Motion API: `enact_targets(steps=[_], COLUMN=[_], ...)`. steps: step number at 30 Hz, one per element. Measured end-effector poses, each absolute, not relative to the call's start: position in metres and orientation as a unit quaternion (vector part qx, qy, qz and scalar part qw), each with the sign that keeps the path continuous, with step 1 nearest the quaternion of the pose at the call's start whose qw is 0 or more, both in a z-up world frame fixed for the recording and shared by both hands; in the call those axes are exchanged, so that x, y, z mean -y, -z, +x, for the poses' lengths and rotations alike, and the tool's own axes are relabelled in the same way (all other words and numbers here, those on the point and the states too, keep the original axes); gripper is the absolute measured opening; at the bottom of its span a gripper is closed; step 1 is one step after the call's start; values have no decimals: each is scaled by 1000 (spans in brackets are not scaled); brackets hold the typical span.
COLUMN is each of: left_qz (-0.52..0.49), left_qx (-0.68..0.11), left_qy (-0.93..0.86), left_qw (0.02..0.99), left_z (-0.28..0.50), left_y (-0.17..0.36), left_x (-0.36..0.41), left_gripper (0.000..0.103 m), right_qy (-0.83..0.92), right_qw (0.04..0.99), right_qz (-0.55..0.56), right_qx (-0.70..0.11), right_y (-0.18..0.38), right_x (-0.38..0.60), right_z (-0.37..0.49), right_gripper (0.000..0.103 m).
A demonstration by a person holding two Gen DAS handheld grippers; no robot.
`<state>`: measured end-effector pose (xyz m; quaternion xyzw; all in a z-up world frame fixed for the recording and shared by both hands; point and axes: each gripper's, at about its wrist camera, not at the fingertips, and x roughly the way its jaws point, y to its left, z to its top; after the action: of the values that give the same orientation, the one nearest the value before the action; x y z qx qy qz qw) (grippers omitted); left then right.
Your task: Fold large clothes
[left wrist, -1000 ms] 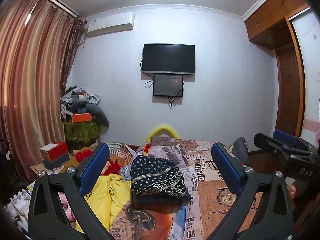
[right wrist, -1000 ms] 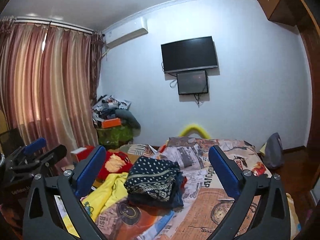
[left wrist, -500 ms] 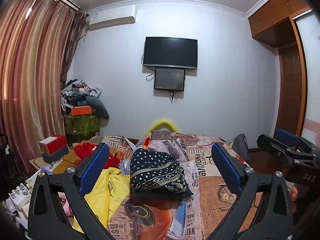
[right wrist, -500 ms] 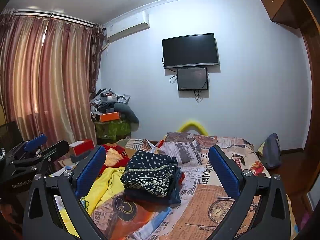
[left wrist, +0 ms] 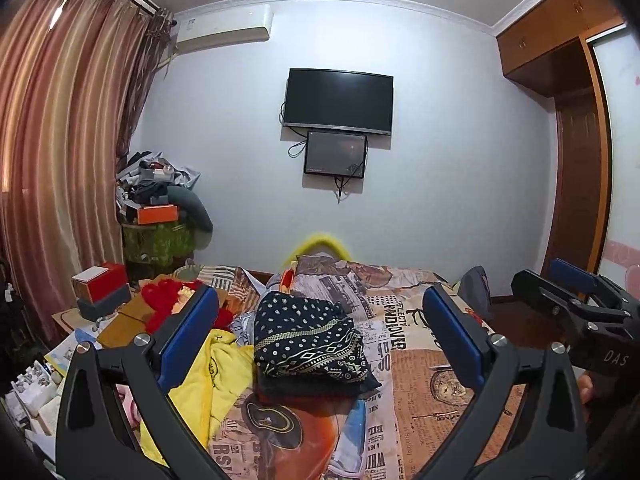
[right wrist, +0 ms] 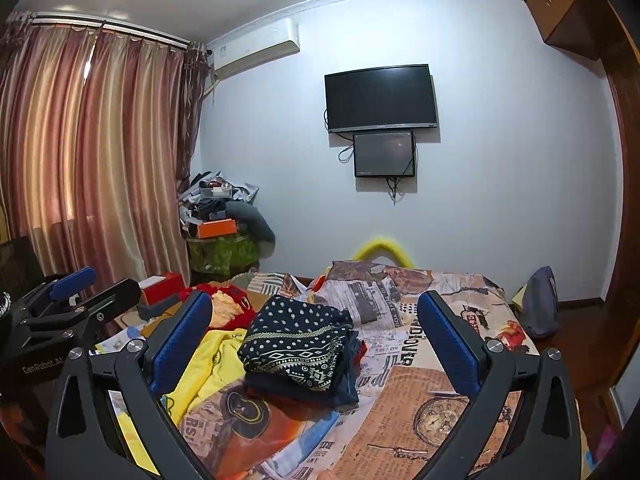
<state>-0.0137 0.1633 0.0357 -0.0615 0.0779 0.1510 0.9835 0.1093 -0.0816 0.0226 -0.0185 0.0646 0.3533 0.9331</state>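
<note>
Both grippers spread wide and empty above the bed, facing the clothes.

The left gripper and the right gripper each have the jaws fully apart and hold nothing. Ahead of both, and lower, sits one folded pile with a dark dotted cloth on top, resting on the printed bedspread. One loose yellow garment lies just beside the folded pile on its left, touching it, with its long axis running toward the grippers. One red garment is behind the yellow one, farther from the pile. The yellow garment seems to be the next to fold, and the left gripper is judged nearer to it, since it lies under that gripper's left finger.
</note>
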Motion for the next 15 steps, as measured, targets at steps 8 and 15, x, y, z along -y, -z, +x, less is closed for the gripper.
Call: enact_targets(steps=[8, 15], left_qz=[-67, -75], left_qx=[-81, -81], left_qy=[-150, -145], left_qw=[983, 983], left_z=[-14, -15], left_y=[-33, -31], left_x=[-166, -172], left_gripper=[102, 103], right_qy=[-353, -351], right_qw=[933, 934], right_qz=[-17, -18], right_qx=[-65, -71], right_y=[-23, -23], right_x=[81, 78], right_z=[110, 110], right_gripper=[102, 102])
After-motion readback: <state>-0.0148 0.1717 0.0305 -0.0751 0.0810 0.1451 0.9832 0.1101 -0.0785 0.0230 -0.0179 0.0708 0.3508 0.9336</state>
